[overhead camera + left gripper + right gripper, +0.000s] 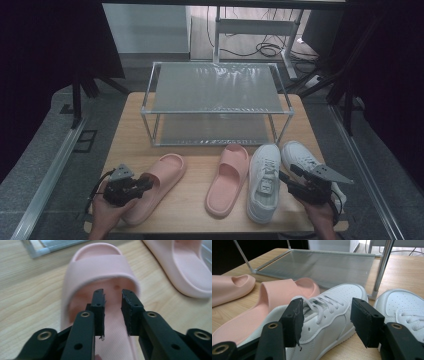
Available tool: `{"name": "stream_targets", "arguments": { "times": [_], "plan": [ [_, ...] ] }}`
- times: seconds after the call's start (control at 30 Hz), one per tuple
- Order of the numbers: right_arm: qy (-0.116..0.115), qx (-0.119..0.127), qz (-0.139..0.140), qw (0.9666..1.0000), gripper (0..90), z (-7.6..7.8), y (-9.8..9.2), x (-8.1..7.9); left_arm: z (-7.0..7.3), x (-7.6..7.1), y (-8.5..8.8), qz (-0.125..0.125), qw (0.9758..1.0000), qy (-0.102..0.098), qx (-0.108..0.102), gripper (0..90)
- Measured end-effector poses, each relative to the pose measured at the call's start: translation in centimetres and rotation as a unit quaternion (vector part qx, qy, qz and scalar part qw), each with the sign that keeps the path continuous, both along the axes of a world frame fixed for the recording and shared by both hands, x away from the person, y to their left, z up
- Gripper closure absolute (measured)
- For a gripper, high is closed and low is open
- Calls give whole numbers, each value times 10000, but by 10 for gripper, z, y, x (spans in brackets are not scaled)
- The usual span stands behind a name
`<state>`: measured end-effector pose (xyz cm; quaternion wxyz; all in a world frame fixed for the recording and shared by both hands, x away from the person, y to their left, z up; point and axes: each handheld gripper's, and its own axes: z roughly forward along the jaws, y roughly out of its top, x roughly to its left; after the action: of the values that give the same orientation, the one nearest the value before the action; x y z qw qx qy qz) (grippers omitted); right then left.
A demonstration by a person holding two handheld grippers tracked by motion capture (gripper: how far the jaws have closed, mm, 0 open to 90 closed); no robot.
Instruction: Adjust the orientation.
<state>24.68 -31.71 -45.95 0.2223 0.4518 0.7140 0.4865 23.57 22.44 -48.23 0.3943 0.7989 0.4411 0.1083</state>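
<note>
The left pink slipper [156, 186] lay flat at the worktop's [192, 212] front left, its long axis slanting, the toe pointing away and right toward the rack [216, 102]. The left claw [146, 182] hovered over its heel with jaws narrowly apart, holding nothing. The right claw [286, 181] stood wide at the white sneaker [263, 181], not pressing.

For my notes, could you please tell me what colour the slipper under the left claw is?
Pale pink slipper; the left gripper view shows it best.
</note>
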Motion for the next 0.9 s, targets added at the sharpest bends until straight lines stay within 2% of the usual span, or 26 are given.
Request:
{"name": "stream_targets", "arguments": {
  "times": [0.07,0.4,0.7,0.83,0.9],
  "plan": [
    [4,1,-2,10000,441,0,0,0,1,-5,-3,-108,9999,35,-47,685],
    [21,-8,-4,10000,440,-2,1,1,-2,-4,-13,-139,9998,99,-34,559],
    [23,-10,-21,10000,440,-2,0,0,-5,-2,-19,-155,9996,163,-156,547],
    [26,-23,-6,10000,440,-2,2,1,-9,-2,-26,-232,9994,218,-139,525],
    [32,-30,12,10000,440,-2,3,1,-10,-2,-33,-250,9995,173,16,522]
  ]
}}
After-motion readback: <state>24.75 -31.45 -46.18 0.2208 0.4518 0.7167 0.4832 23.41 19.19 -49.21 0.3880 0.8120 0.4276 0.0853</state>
